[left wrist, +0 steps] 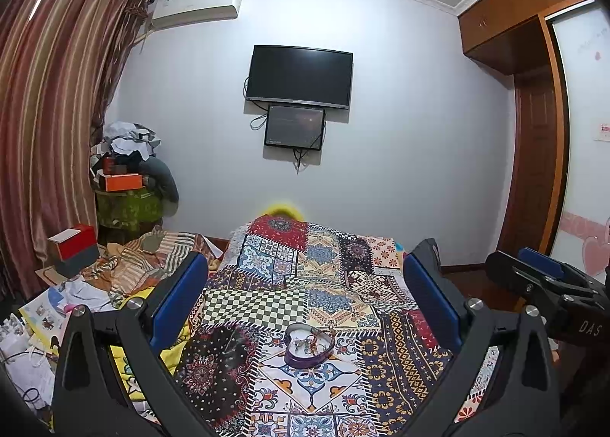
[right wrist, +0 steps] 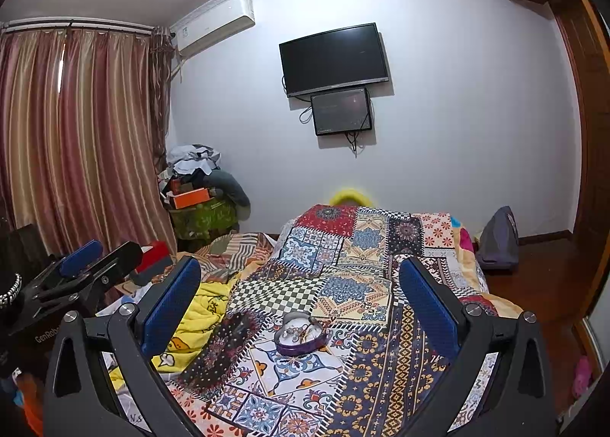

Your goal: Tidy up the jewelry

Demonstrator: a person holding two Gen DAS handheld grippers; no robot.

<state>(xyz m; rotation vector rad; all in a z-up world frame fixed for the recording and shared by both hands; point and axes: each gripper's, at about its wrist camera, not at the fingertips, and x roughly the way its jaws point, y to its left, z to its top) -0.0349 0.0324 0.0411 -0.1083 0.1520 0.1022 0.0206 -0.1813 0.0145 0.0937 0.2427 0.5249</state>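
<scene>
A purple heart-shaped jewelry box [left wrist: 309,346] sits open on the patchwork bedspread [left wrist: 316,277], with several small jewelry pieces [left wrist: 305,344] inside. In the right wrist view the box [right wrist: 301,336] lies the same way. My left gripper [left wrist: 305,284] is open and empty, held above and short of the box. My right gripper [right wrist: 299,284] is open and empty too, at a similar height. The right gripper shows at the right edge of the left wrist view [left wrist: 541,277]; the left gripper shows at the left of the right wrist view [right wrist: 82,265].
Yellow bedding [right wrist: 202,315], striped cloth [left wrist: 152,257] and boxes [left wrist: 74,246] clutter the bed's left side. A pile of clothes and an orange box [left wrist: 124,181] stands by the curtain [left wrist: 45,132]. A grey bag [right wrist: 499,238] lies on the floor at right.
</scene>
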